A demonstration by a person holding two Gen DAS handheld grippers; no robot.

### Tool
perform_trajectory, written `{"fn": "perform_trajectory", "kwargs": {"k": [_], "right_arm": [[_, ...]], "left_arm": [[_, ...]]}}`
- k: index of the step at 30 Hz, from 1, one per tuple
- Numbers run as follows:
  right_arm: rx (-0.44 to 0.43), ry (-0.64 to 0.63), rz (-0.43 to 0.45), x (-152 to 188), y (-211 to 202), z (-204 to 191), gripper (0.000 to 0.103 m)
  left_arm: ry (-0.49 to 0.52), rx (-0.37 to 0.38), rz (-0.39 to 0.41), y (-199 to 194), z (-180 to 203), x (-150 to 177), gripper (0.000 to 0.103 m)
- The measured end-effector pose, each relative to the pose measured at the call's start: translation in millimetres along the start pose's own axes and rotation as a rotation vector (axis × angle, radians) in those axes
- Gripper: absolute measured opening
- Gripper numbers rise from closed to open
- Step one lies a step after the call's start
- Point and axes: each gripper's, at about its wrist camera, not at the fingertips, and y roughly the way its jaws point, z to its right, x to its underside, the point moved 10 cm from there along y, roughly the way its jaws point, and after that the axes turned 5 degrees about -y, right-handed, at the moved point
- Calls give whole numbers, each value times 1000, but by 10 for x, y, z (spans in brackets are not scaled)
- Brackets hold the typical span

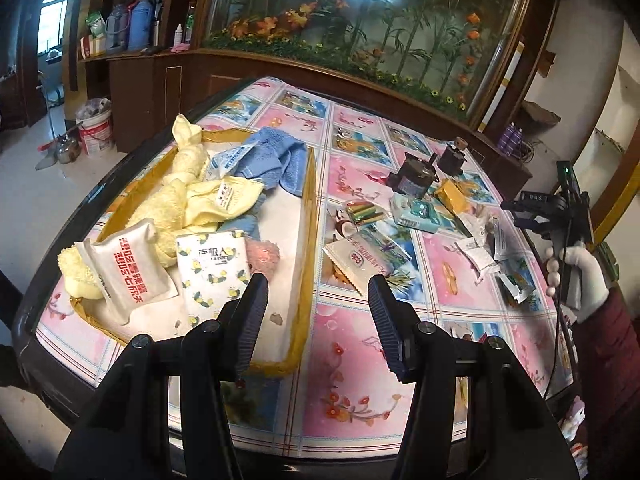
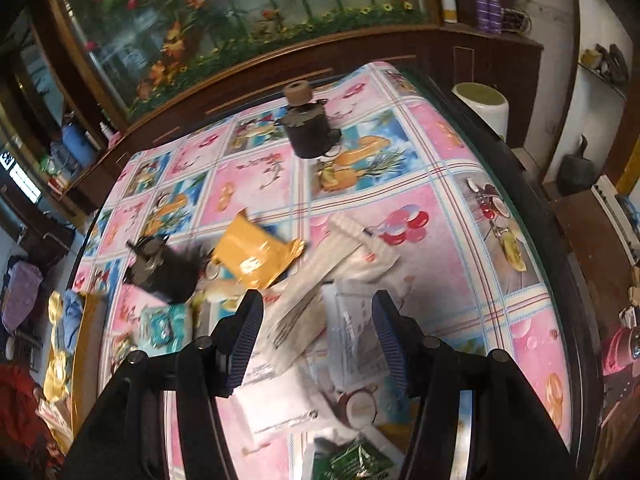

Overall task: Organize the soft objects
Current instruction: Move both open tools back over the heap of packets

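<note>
A shallow tray with a yellow rim (image 1: 308, 216) lies on the left of the table and holds yellow towels (image 1: 188, 200), a blue towel (image 1: 276, 156), a white pouch with red print (image 1: 128, 272), a lemon-print tissue pack (image 1: 212, 268) and a pink fluffy item (image 1: 262, 256). My left gripper (image 1: 318, 320) is open and empty above the tray's right rim. My right gripper (image 2: 316, 336) is open and empty above a pile of white packets (image 2: 304, 312). A yellow packet (image 2: 252, 256) and a teal tissue pack (image 2: 164, 324) lie close by.
Two dark metal motor-like parts (image 2: 308, 128) (image 2: 164, 268) stand on the patterned tablecloth (image 2: 440, 240). A flat snack sachet (image 1: 364, 256) and a small striped packet (image 1: 362, 212) lie right of the tray. A wooden cabinet with a flower mural (image 1: 360, 20) backs the table.
</note>
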Motion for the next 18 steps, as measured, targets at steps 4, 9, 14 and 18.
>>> {"fn": "perform_trajectory", "kwargs": {"k": [4,9,14,18], "right_arm": [[42,5,-68,-105,311,72,57],[75,-54,-120,-26,509,-8,50],[55,-200,-168,235,451,-409,34],[-39,-227,-231,672,319,-794,34]], "left_arm": [[25,2,-19,42,106,61,52],[44,7,-44,125,198,139,52],[55,25,-74,205,270,206,52],[64,42,-92,241,327,266,52]]}}
